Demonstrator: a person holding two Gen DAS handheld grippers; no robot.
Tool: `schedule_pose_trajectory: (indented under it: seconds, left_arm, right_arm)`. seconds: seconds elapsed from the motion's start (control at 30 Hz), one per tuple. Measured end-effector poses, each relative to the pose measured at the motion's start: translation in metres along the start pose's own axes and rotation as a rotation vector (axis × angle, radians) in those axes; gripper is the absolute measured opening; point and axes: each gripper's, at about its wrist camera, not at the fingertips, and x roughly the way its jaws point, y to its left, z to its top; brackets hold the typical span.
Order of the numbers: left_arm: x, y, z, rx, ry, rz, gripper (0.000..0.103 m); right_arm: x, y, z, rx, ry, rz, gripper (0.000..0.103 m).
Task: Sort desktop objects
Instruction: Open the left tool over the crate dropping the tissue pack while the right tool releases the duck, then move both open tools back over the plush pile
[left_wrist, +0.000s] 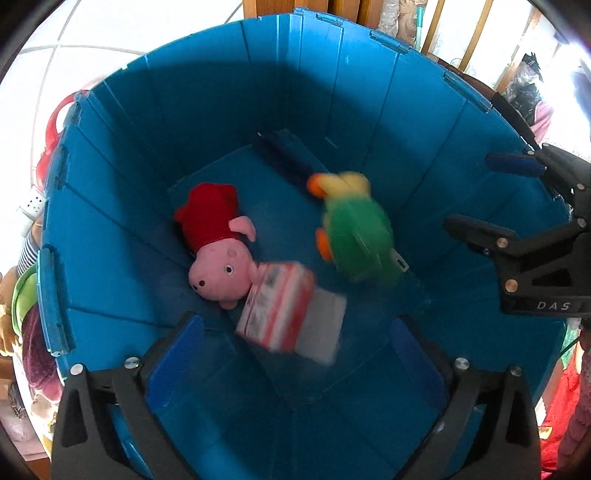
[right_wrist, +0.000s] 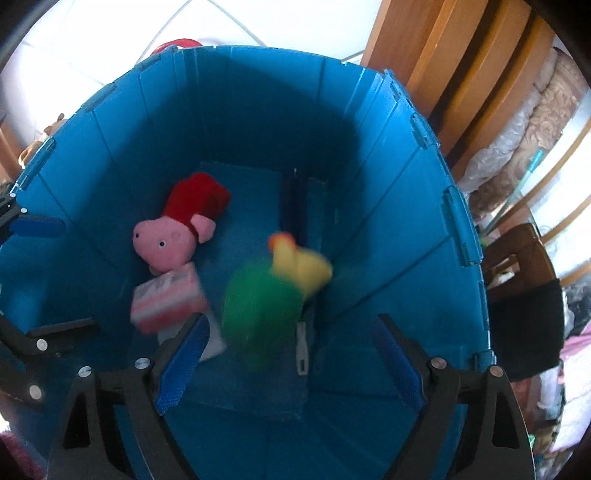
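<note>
A deep blue bin (left_wrist: 110, 236) (right_wrist: 406, 206) fills both views, seen from above. On its floor lies a pink pig plush in a red dress (left_wrist: 218, 258) (right_wrist: 166, 240). Beside the pig is a red-and-white box (left_wrist: 280, 310) (right_wrist: 166, 299), blurred. A green and yellow toy with orange parts (left_wrist: 354, 236) (right_wrist: 266, 299) is blurred too, to the right of the box. My left gripper (left_wrist: 295, 354) (right_wrist: 48, 277) is open above the bin with nothing pressed between its pads. My right gripper (right_wrist: 291, 362) (left_wrist: 495, 195) is open as well, over the green toy, not touching it.
A red plastic item (left_wrist: 55, 125) and several soft toys (left_wrist: 33, 332) lie outside the bin's left wall. Wooden furniture (right_wrist: 461, 74) and a dark bag (right_wrist: 524, 321) stand to the right. White tiled floor (left_wrist: 92, 44) lies beyond the bin.
</note>
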Motion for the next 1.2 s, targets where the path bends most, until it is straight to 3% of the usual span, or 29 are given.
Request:
schedule_pose_trajectory:
  seconds: [0.2, 0.73, 1.0, 1.2]
  left_arm:
    - [-0.003, 0.018, 0.001, -0.002, -0.004, -0.004, 0.103]
    - [-0.028, 0.019, -0.017, 0.01, -0.074, 0.004, 0.103]
    - [-0.062, 0.02, -0.041, 0.011, -0.17, 0.054, 0.103]
    - [-0.103, 0.023, -0.077, -0.002, -0.277, 0.075, 0.103]
  right_arm:
    - [-0.004, 0.002, -0.002, -0.003, -0.004, -0.001, 0.09]
    - [-0.012, 0.012, -0.013, 0.004, -0.017, 0.0, 0.09]
    - [-0.037, 0.023, -0.024, 0.003, -0.077, -0.008, 0.09]
    - [-0.071, 0.045, -0.039, 0.003, -0.163, 0.004, 0.09]
